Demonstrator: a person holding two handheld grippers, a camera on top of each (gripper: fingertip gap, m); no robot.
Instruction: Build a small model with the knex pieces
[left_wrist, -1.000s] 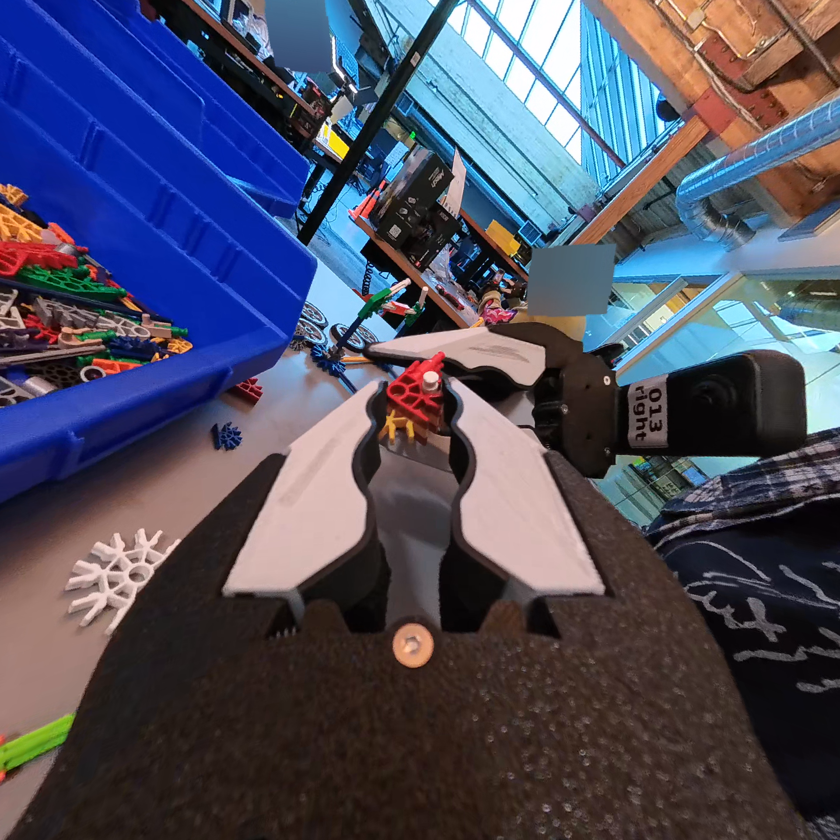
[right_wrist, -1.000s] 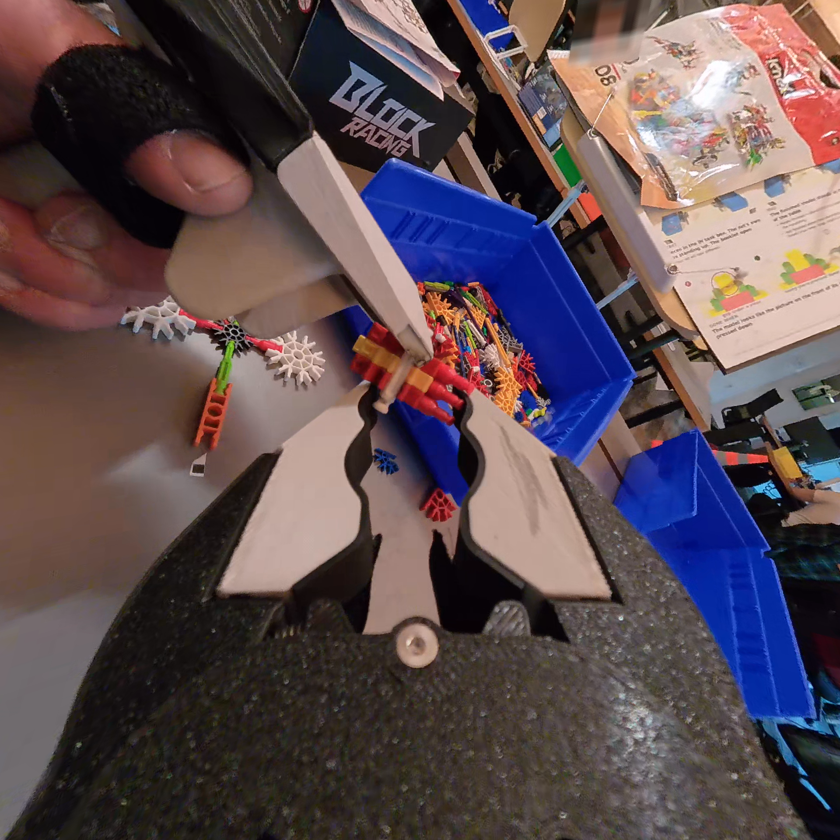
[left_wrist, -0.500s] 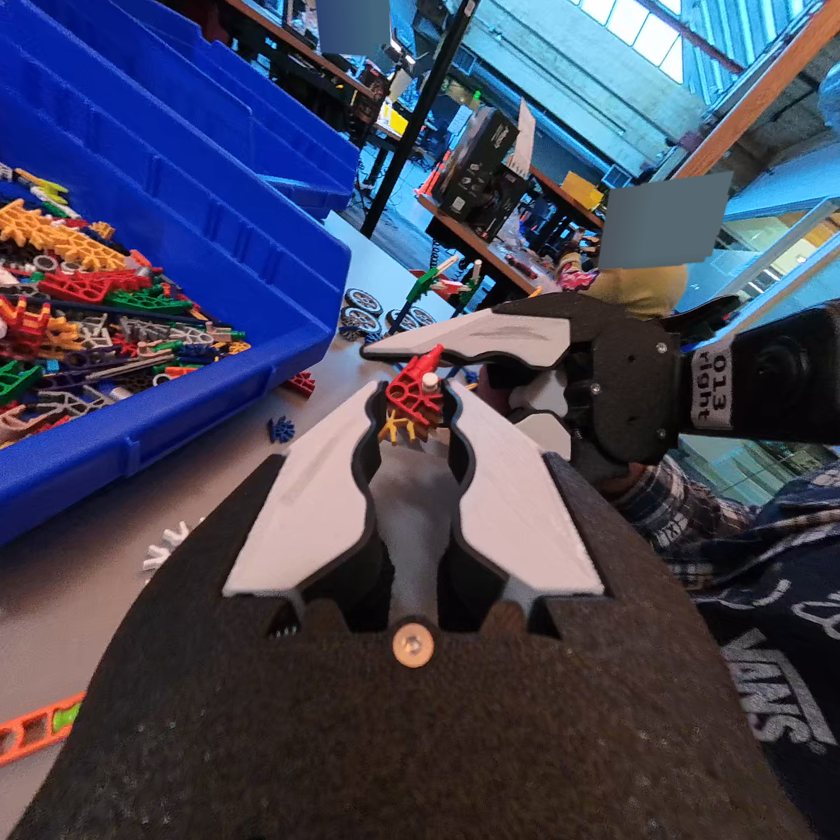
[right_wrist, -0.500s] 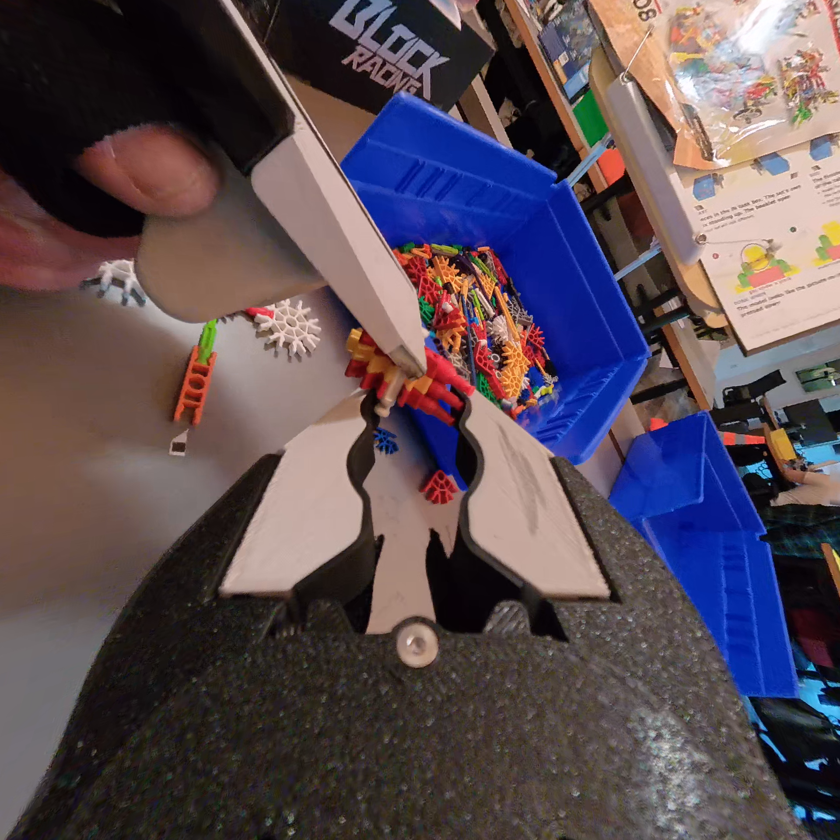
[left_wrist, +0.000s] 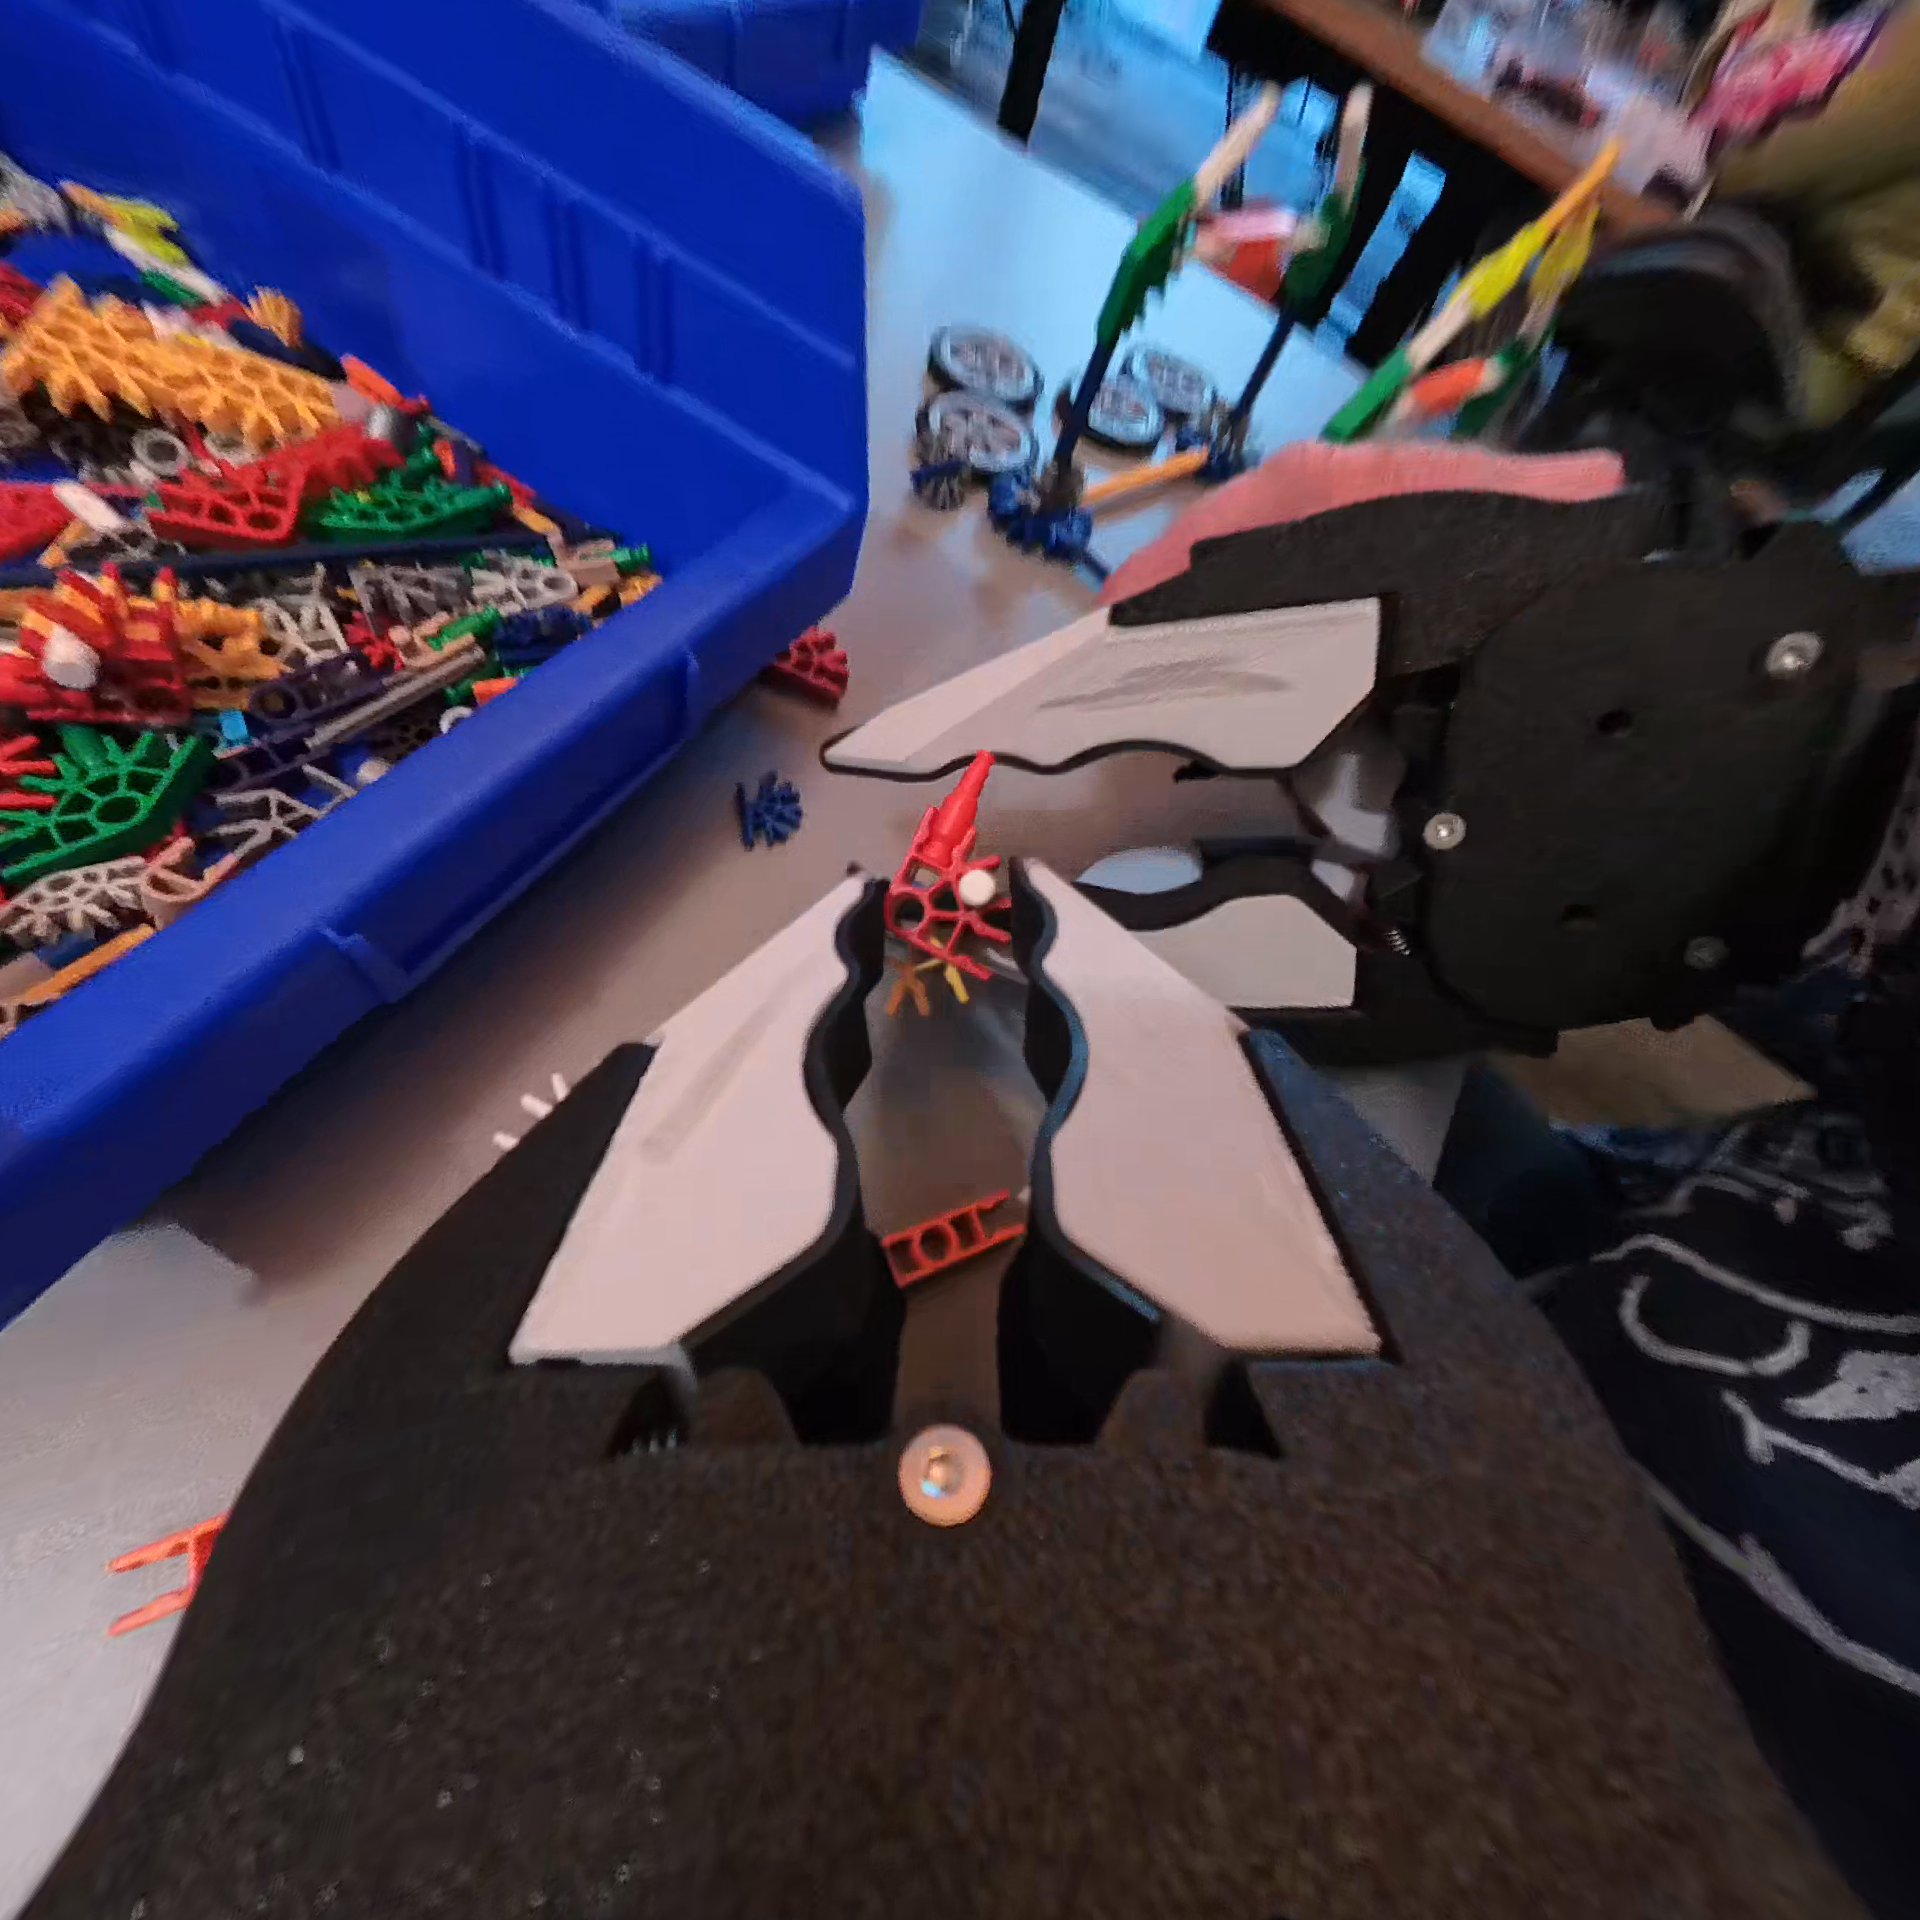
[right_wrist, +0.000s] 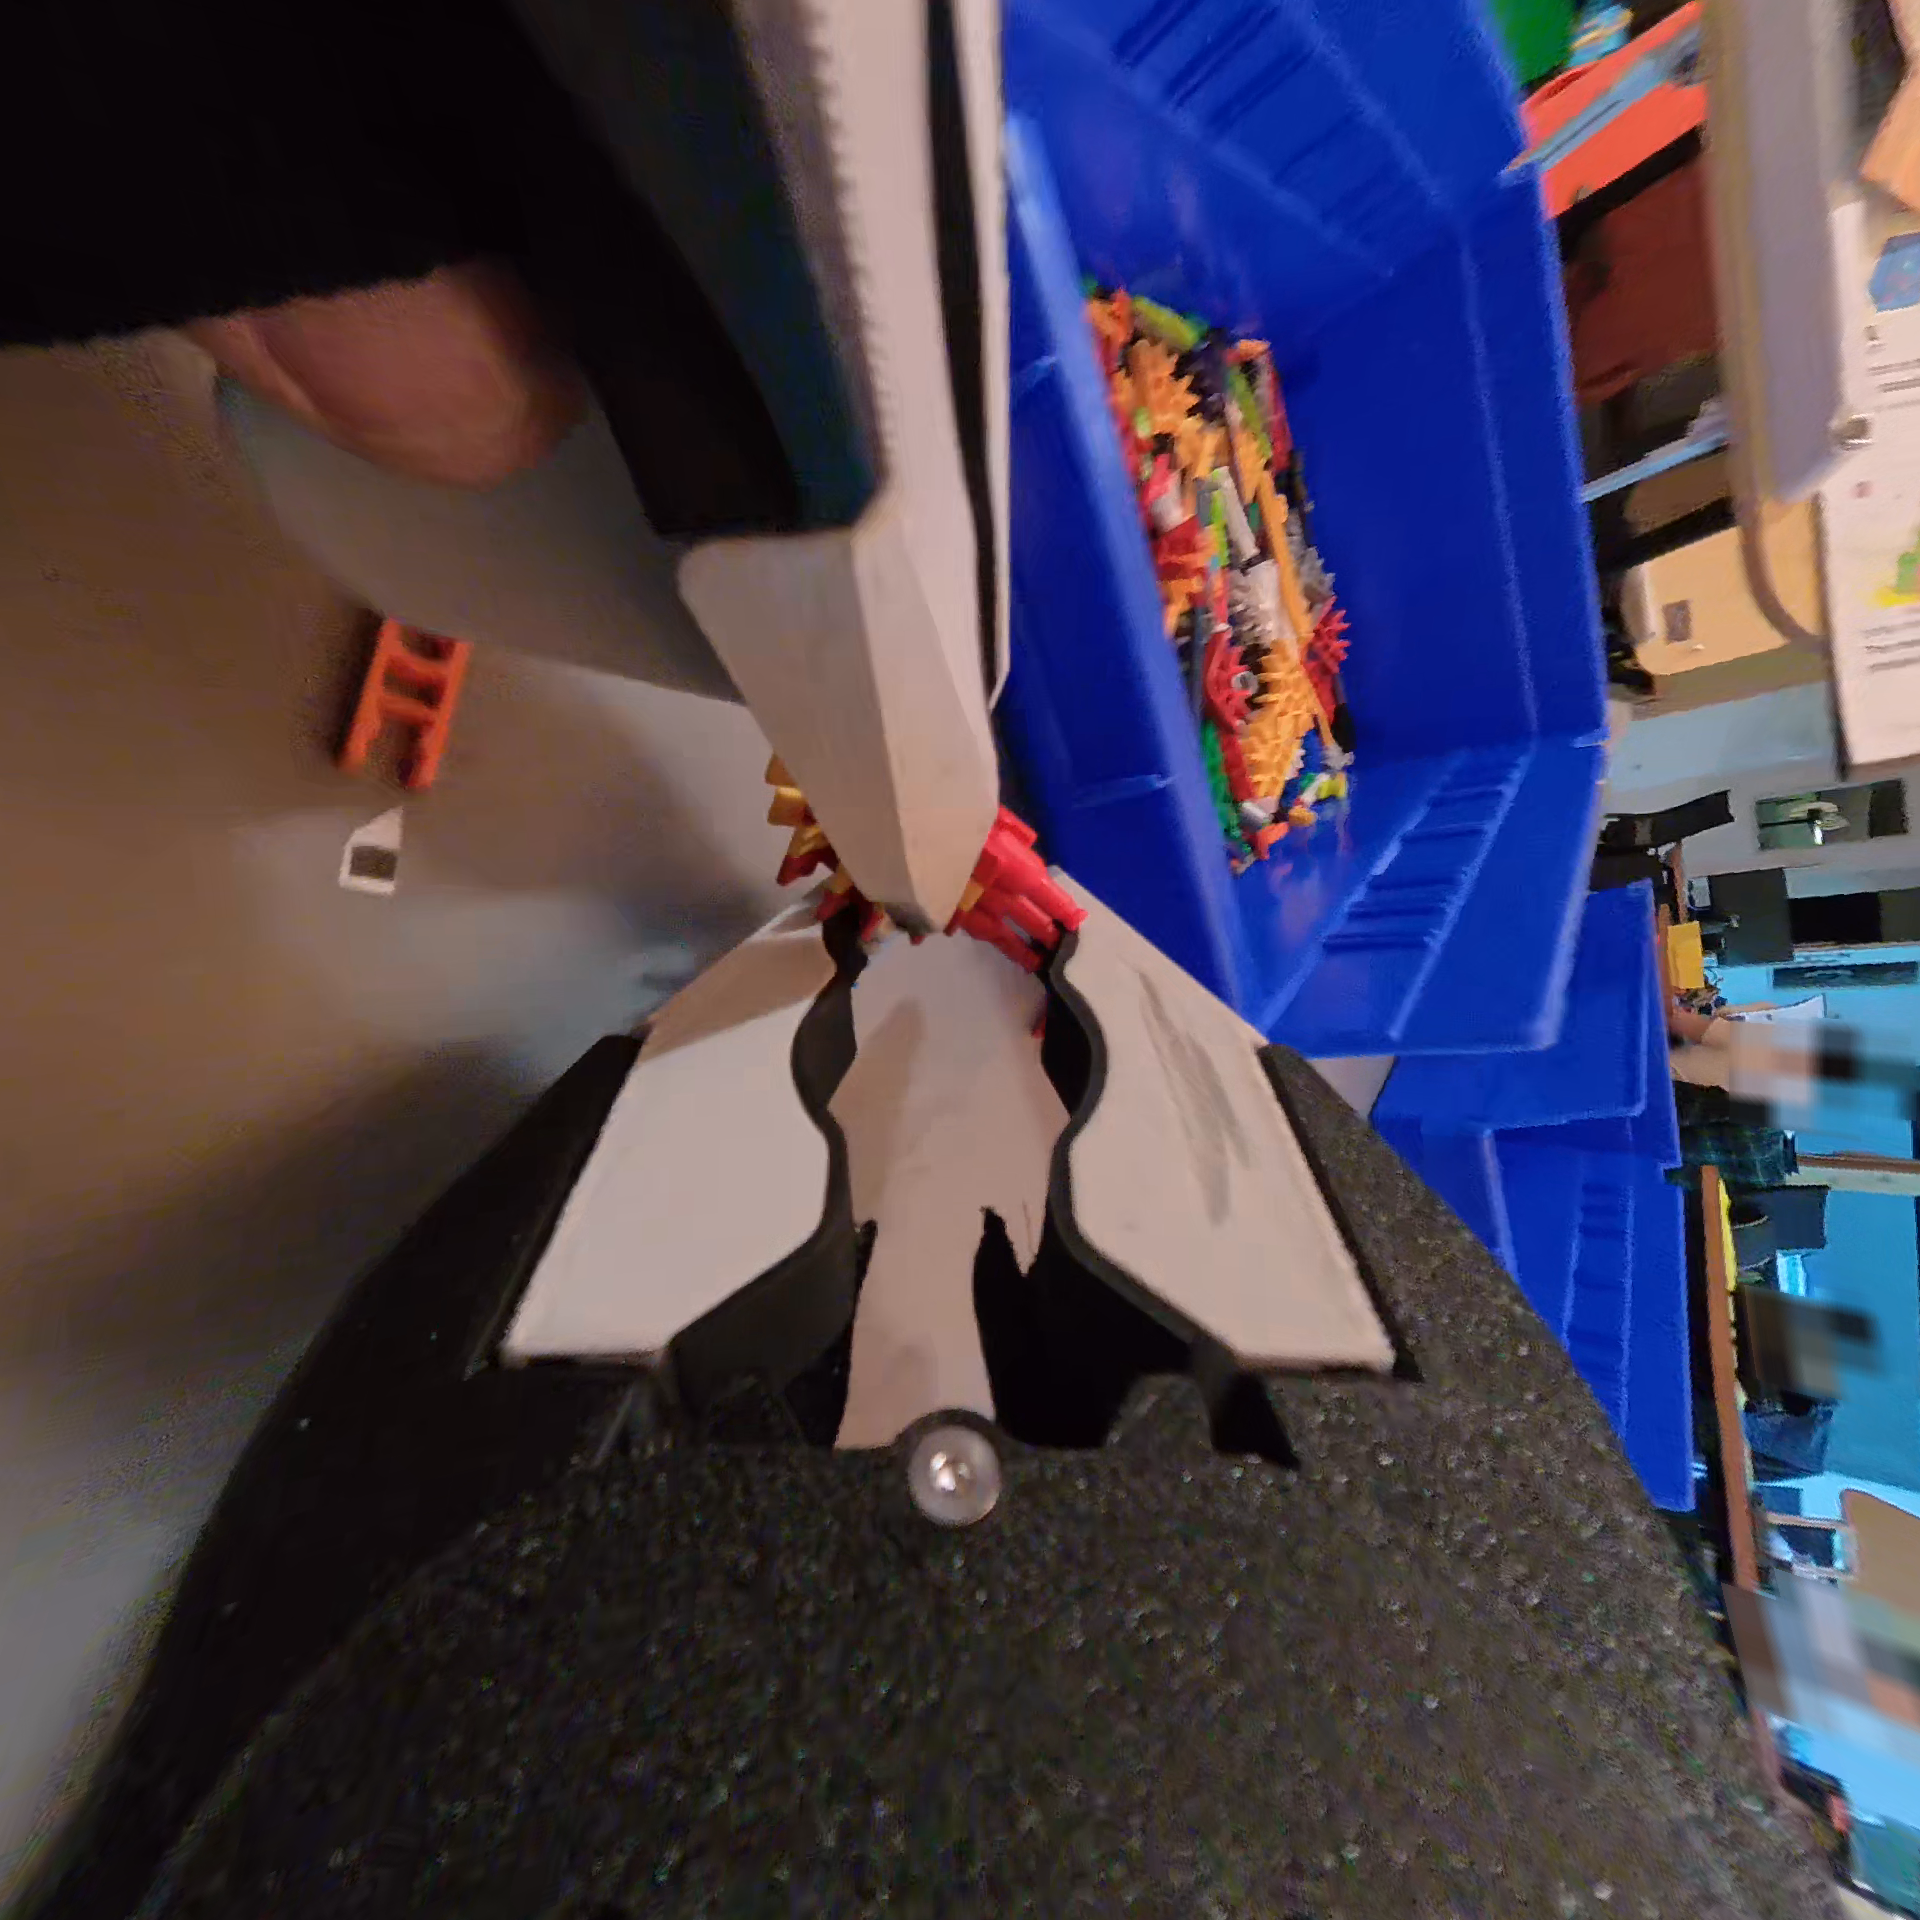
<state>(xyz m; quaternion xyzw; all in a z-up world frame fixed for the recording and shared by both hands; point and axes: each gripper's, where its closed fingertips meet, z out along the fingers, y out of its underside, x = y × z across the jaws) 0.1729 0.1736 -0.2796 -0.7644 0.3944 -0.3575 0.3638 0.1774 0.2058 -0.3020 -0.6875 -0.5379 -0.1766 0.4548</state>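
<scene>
Left gripper (left_wrist: 943, 914): clamped on red-yellow connector cluster (left_wrist: 940, 914), red peg tip pointing up-far. Right gripper (right_wrist: 940, 935): parted wide around cluster. Blue bin (left_wrist: 623, 582) wall near left.

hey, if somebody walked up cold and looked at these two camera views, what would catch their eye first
Probably the small red and yellow connector cluster pinched at the tips of the left gripper, with the open right gripper reaching in around it from the right. Next, the big blue bin on the left, heaped with bright construction-toy pieces. A wheeled toy model stands on the table behind.
</scene>
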